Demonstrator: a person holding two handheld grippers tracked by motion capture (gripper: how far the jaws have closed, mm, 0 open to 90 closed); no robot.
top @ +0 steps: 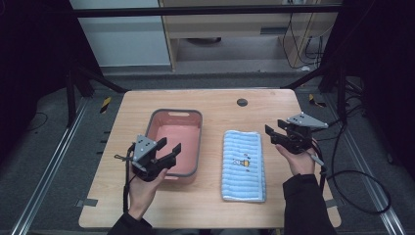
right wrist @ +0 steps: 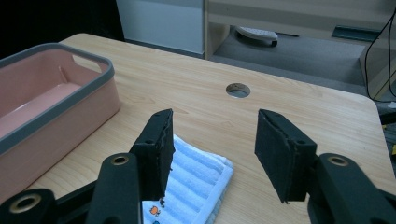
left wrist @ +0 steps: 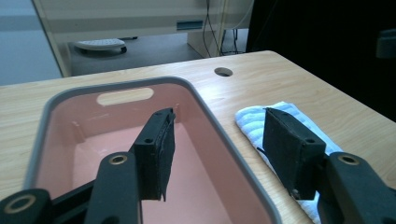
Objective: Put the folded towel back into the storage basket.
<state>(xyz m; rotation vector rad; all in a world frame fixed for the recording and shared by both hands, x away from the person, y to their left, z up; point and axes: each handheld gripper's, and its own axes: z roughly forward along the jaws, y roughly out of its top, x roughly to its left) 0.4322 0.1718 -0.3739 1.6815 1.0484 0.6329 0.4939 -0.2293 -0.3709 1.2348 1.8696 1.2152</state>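
Towel (top: 244,165), light blue striped, folded, is laid flat on the wooden table (top: 215,205), right of centre, long side running away from the person; a small cartoon print is seen near its middle. Just beside it on the left, apart from it, a pink tub with grey rim (top: 197,142) is set, empty, with a handle slot in its far wall.

Left gripper (top: 170,150) is held above the tub's near-right corner, jaws spread wide, nothing gripped. In the left gripper view, the tub's inside is seen past the left jaw and the towel (left wrist: 254,122) past the right one, with the tub rim (left wrist: 219,130) running between them.

Right gripper (top: 272,134) is held just right of the towel's far end, jaws wide apart, nothing between them. In the right gripper view the towel's far corner (right wrist: 201,170) lies under the left jaw, and bare table is seen between the jaws.

A round cable hole (top: 242,102) is cut in the table near the far edge, well clear of both. Nothing stands between either gripper and the towel. A black cable (top: 359,183) is looped off the table's right side. Tape strip (top: 87,202) is stuck at the near-left edge.
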